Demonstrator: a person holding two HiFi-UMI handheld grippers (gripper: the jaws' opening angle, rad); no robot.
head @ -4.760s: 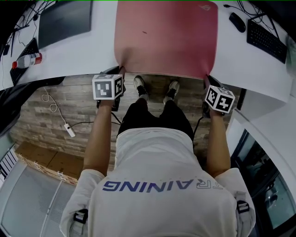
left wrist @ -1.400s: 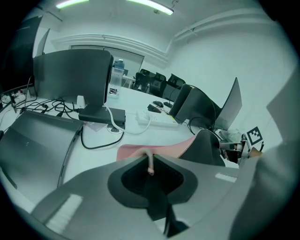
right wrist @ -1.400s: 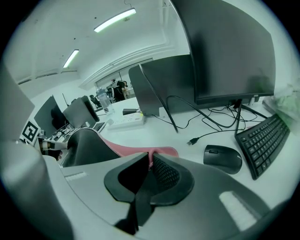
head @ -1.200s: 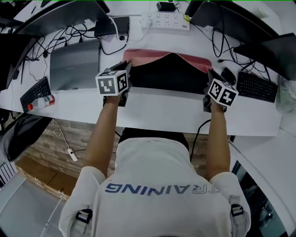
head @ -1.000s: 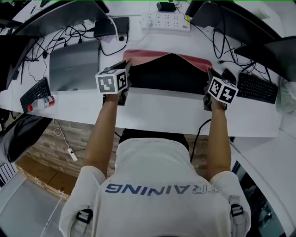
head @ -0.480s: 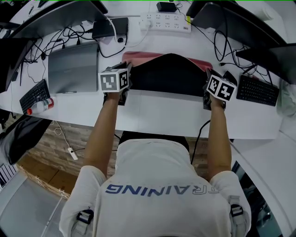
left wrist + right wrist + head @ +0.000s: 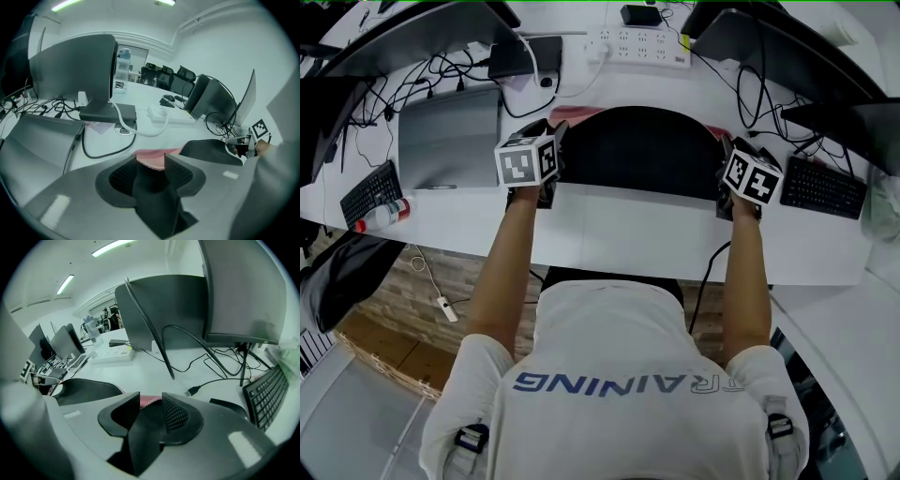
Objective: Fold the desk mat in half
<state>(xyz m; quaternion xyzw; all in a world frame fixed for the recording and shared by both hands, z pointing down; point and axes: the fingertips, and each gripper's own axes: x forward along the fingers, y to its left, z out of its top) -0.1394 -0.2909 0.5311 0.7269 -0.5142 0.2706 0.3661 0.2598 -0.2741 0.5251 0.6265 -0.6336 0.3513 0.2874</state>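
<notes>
Left gripper [image 7: 150,165] and right gripper [image 7: 151,401]: jaws opening, each with a folded-over corner of the desk mat [image 7: 637,150] lying loose between them, pink edge just ahead. Risk: a jaw snagging a corner on withdrawal would likely drag the fold askew.

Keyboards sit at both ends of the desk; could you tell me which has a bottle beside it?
The left keyboard; a bottle lies beside its near edge, unlike the right keyboard.
</notes>
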